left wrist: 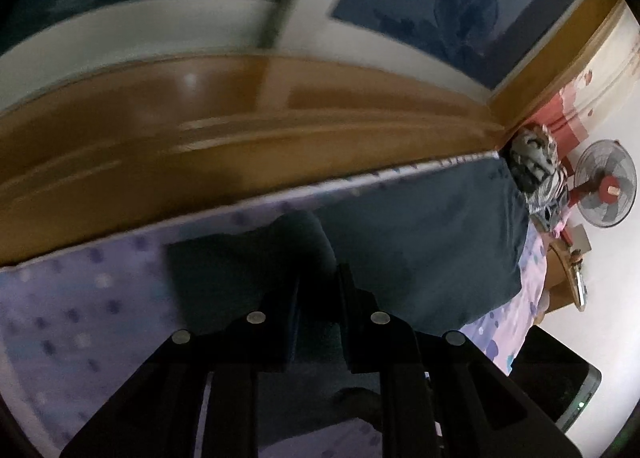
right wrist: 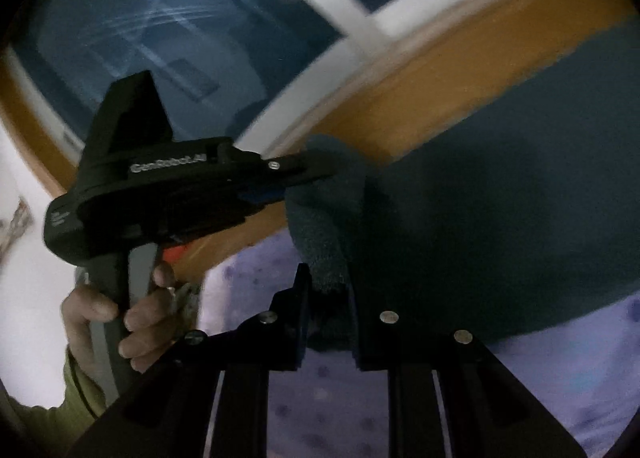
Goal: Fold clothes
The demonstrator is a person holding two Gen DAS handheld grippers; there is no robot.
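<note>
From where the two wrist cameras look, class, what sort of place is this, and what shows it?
Most likely a bedroom in a home. A purple dotted bedsheet covers a mattress set against a wooden headboard, a dark teal garment lies on it, and a pedestal fan stands by the wall.

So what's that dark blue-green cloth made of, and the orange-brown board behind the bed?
The dark teal garment looks like soft knitted or fleecy fabric: the pinched strip shows a fuzzy, nubby, matte texture. I can't tell the exact fibre. The orange-brown headboard seems to be varnished wood or a wood-look panel: it is smooth, with shiny light spots and faint panel lines.
</note>
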